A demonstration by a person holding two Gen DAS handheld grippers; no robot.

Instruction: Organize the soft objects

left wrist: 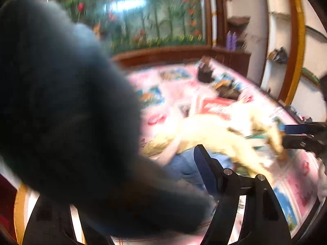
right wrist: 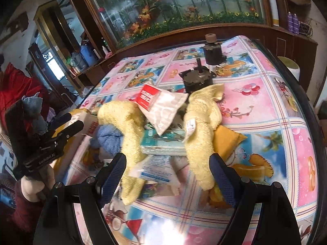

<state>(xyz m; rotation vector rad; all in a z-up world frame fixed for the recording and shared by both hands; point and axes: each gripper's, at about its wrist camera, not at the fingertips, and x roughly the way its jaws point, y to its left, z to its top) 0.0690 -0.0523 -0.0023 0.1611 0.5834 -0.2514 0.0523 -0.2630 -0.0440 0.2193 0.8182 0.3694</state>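
In the left wrist view a blurred grey-blue cloth fills most of the frame and hides one finger of the left tool; the whole picture is smeared with motion. The right wrist view shows that tool off the worktop's left edge with the bunched grey-blue cloth clamped between its fingers. The right tool hangs over the near side of the worktop, its two fingers well apart, with both tails of a pale yellow towel lying between them untouched. The towel drapes over a heap: a white pouch with a red label, a teal packet, a blue cloth and an orange-yellow cloth, each partly covered. Behind stand two dark motor-like parts, their detail hard to read. The worktop's cartoon-print cover is cut off at the frame edges
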